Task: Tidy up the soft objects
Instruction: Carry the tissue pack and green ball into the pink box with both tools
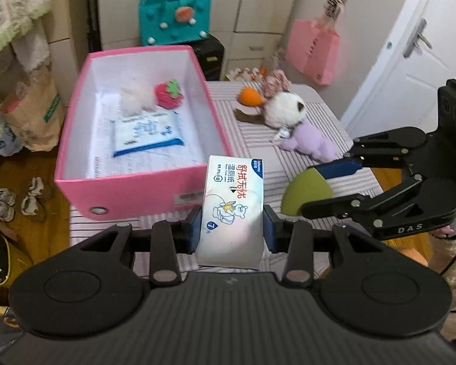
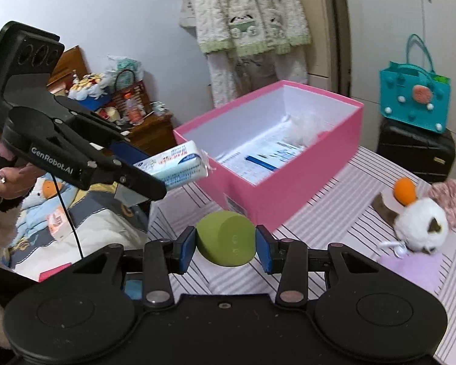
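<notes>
Pinching a white wipes pack [image 1: 232, 210] between its blue pads, the left gripper [image 1: 232, 231] holds it clear of the striped table [image 1: 258, 149], just at the near corner of the pink box [image 1: 136, 188]. The right gripper [image 2: 225, 246] is closed on a green sponge [image 2: 226, 237], which also hangs above the cloth — seen from the left wrist, it sits just right of the pack.

The box stands open on the table's left part. Inside lie a flat blue-and-white pack [image 1: 147, 135], a red strawberry toy [image 1: 168, 94] and a white fluffy lump [image 1: 135, 97], all on printed paper; much of the floor is still bare.

Right of the box, near the far edge, lie a white plush [image 1: 284, 109] in a lilac outfit, an orange ball [image 1: 250, 95] and a pink knitted piece [image 1: 276, 80], well apart from both grippers. The strip of cloth between box and toys is open.

Beyond the table stand a teal bag [image 1: 174, 18] on a black case [image 2: 416, 149], a pink bag [image 1: 313, 50] on the cabinets, and a white door [image 1: 422, 39] at the right.
</notes>
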